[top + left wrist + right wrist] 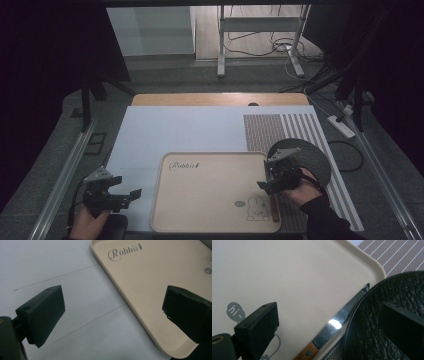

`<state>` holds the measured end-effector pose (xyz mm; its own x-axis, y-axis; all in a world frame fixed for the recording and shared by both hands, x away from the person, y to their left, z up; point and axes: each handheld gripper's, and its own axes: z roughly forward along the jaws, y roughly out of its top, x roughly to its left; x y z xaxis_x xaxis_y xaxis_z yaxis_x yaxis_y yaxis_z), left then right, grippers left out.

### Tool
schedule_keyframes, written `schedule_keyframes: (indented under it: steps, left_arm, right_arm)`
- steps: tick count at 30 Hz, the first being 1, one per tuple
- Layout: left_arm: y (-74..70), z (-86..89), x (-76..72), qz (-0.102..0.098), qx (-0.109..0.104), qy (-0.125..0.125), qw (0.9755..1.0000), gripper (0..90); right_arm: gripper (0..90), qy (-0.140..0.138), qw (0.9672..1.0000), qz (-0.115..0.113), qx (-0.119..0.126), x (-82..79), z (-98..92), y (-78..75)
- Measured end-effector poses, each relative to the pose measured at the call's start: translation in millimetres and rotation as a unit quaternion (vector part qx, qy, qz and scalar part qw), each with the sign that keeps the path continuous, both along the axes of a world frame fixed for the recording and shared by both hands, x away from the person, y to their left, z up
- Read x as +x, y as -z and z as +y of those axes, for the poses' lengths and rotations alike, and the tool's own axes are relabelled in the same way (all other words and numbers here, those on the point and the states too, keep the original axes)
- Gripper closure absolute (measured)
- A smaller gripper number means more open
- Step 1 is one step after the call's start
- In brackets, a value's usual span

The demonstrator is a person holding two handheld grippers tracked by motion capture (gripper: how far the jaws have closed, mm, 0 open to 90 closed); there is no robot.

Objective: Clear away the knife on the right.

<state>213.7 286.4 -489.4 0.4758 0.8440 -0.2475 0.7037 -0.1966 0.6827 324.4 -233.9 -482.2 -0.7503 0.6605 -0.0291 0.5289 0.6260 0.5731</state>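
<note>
Knife with wooden handle and steel blade (332,327) lies along the right rim of the beige rectangular plastic tray (200,200), blade tip touching or just beside the black round textured plate (392,315); which of the two I cannot tell. Right gripper (272,179) sits over that tray edge, jaws spread wide, nothing pinched: the knife lies on the tray between them. Plate overlaps the striped woven placemat (300,130) right of the tray. Left gripper (131,194) hovers over the pale blue table sheet (175,130), just left of the tray, jaws wide, empty. Tray print reads "Rabbit", cartoon rabbit at its near right corner.
</note>
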Motion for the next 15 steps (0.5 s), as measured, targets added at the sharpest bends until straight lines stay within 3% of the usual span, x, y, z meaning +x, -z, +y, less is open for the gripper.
schedule_keyframes:
  steps: [15]
  left_arm:
    - [0.2,0.1,0.4,0.001,-0.001,-0.001,1.0000,4.4]
  right_arm:
    - [0.5,0.011,0.9997,0.006,0.018,-1.5,-12.2,-1.2]
